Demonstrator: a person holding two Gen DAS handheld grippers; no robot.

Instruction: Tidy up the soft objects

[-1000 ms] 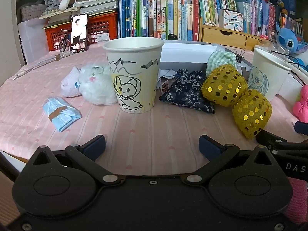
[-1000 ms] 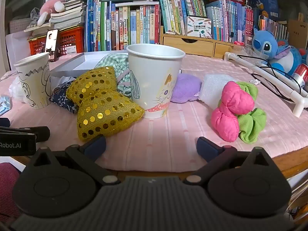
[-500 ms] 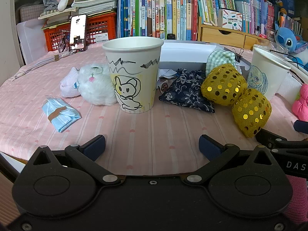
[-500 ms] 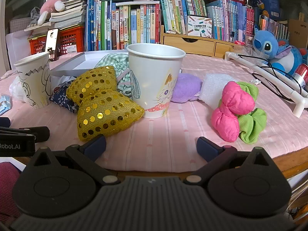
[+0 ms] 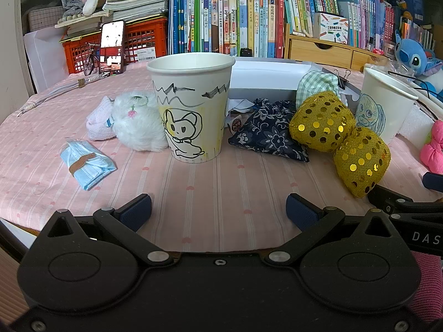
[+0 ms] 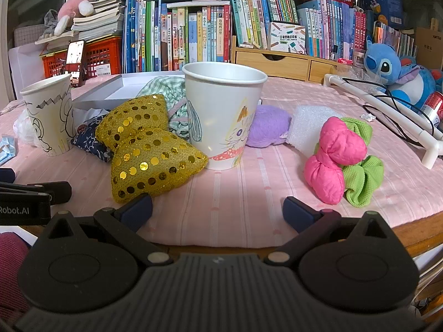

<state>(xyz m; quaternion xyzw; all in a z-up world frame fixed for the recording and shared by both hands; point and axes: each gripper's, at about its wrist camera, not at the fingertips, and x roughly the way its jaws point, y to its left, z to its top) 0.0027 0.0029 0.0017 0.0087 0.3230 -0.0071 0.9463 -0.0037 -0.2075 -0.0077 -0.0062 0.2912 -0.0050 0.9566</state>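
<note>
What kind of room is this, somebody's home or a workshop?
Most likely a home, perhaps a child's study or bedroom: packed rows of books line the back, a blue plush toy sits to one side, and hand-drawn paper cups stand on a pink striped cloth.

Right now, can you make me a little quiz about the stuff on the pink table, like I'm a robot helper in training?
1. True or false: both sets of jaws are open and empty.
2. What lies against the right side of the cat-drawing cup: A purple plush, B gold sequin bow, C blue face mask?
3. What colour is the scrunchie touching the pink bow?

Key: 1 true; 2 A; 3 green.
</note>
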